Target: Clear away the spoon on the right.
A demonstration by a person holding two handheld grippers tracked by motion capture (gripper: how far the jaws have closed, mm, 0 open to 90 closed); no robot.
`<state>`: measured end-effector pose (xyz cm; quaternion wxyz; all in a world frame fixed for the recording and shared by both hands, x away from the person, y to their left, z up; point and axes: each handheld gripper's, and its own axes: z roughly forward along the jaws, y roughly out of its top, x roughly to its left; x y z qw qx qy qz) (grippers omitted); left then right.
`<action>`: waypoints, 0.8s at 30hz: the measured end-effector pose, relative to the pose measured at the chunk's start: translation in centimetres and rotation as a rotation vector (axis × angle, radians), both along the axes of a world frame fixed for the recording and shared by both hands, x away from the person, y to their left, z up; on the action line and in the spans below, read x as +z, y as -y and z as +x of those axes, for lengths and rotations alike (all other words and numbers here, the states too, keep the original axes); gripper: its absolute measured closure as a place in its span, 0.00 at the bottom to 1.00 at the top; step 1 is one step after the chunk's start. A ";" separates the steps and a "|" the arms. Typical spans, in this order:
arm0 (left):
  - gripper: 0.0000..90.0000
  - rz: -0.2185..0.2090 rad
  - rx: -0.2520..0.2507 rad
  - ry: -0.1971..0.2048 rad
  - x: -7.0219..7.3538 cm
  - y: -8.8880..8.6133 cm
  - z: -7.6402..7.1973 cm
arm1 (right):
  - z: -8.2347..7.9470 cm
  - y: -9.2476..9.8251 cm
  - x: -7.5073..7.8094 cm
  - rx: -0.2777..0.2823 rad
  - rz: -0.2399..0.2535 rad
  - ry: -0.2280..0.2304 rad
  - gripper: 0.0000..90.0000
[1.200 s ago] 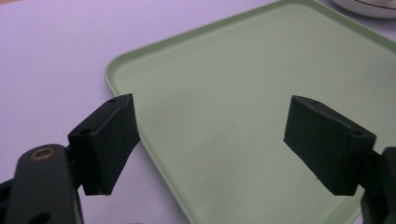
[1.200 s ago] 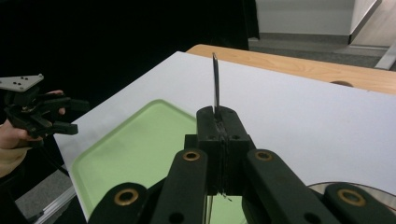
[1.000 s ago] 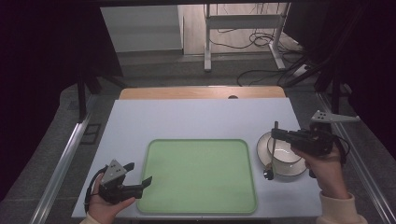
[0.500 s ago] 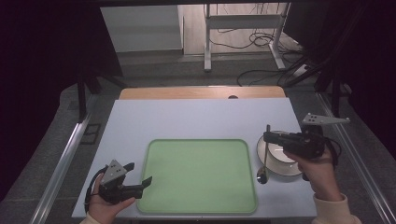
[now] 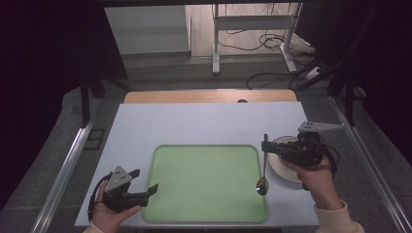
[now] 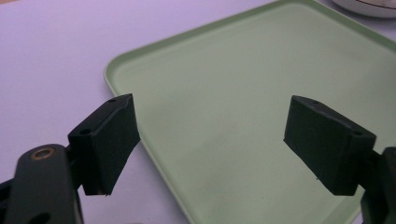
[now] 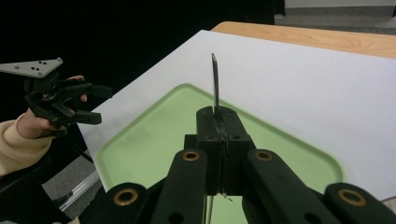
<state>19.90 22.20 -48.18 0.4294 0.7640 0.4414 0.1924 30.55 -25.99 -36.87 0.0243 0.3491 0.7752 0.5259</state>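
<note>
Left gripper (image 5: 145, 191) waits, jaws wide over the tray (image 5: 209, 184) corner. Right gripper (image 5: 266, 147) pinches the spoon (image 5: 264, 167) mid-handle, bowl hanging below the jaws beside the tray. Carrying step; next, swing over and lower onto green.

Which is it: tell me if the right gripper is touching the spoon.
Touching. In the right gripper view the right gripper has its jaws shut on the spoon handle, which sticks up between them.
</note>
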 end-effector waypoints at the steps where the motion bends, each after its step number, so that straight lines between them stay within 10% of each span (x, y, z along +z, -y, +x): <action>1: 0.19 0.000 0.000 0.000 0.0 0.0 0.0 | 0.0 -0.2 -0.1 0.001 0.001 -0.003 0.98; 24: 0.19 0.000 -0.001 -0.003 -0.1 0.1 0.0 | 0.3 -4.0 -2.5 0.002 -0.086 -0.083 0.98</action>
